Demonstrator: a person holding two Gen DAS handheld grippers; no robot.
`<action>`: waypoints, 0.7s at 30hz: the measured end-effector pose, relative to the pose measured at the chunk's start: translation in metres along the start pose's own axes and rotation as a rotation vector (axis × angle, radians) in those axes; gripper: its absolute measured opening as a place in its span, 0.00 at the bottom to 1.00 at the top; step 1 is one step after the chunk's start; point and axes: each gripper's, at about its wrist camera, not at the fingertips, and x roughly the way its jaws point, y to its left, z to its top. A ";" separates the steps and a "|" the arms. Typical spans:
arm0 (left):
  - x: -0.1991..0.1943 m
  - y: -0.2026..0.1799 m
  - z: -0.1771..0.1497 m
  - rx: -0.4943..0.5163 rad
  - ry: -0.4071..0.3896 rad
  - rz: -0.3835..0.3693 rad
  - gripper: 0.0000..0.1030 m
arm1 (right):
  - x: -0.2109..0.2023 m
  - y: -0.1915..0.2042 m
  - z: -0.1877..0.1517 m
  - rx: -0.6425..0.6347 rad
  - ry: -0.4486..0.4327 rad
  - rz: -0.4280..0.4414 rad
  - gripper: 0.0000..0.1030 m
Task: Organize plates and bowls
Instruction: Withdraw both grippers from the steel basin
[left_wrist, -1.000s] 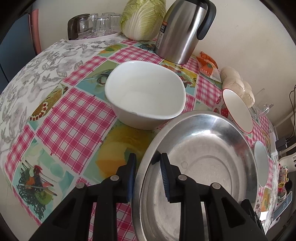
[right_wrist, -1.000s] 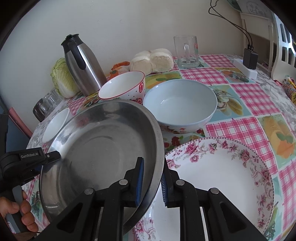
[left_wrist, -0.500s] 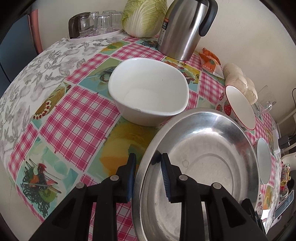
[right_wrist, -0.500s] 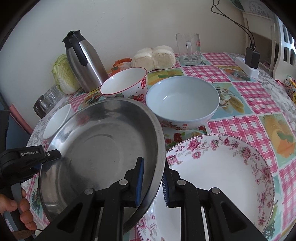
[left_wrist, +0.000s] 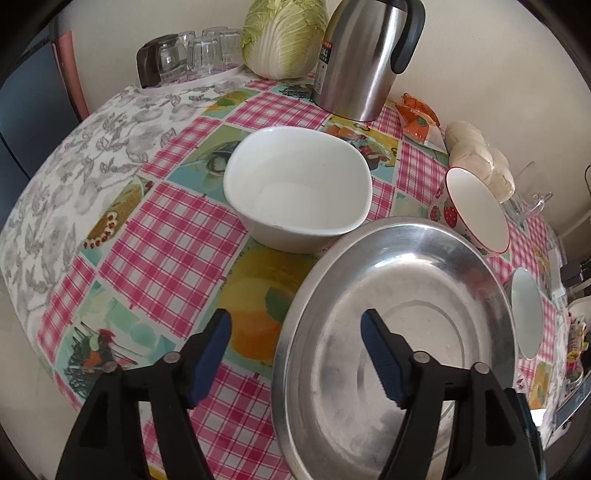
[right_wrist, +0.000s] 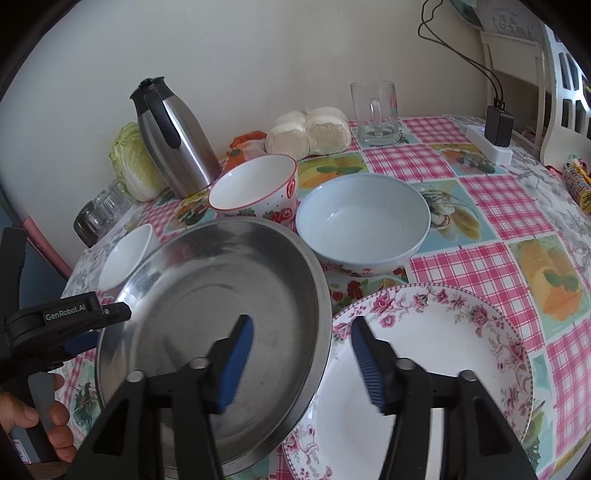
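A steel plate (left_wrist: 399, 332) (right_wrist: 207, 317) rests on the checked tablecloth, its right edge overlapping a floral plate (right_wrist: 436, 354). My left gripper (left_wrist: 295, 347) is open, its jaws straddling the plate's left rim. My right gripper (right_wrist: 301, 358) is open, straddling the plate's right rim. A white squarish bowl (left_wrist: 299, 188) (right_wrist: 125, 254) sits beyond the steel plate. A strawberry-patterned bowl (right_wrist: 255, 188) (left_wrist: 476, 210) and a pale blue bowl (right_wrist: 364, 221) (left_wrist: 526, 314) stand behind.
A steel thermos jug (left_wrist: 365, 55) (right_wrist: 173, 136), a cabbage (left_wrist: 284, 33), upturned glasses (left_wrist: 192, 51), buns (right_wrist: 310, 133), a glass mug (right_wrist: 376, 110) and a power strip (right_wrist: 491, 144) line the wall side. The table edge is near the left gripper.
Both grippers have opened and let go of the steel plate's rim. The plate has dropped from a tilted, lifted position to lie flat on the table and floral plate edge.
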 end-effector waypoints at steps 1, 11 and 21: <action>-0.001 -0.001 0.000 0.010 -0.001 0.007 0.75 | -0.002 0.001 0.000 -0.002 -0.007 0.003 0.68; -0.005 -0.014 -0.005 0.119 -0.018 0.063 0.94 | -0.004 0.001 0.001 -0.008 -0.014 0.003 0.90; -0.012 -0.015 -0.004 0.122 -0.062 0.092 0.98 | -0.005 -0.005 0.001 0.002 -0.008 0.026 1.00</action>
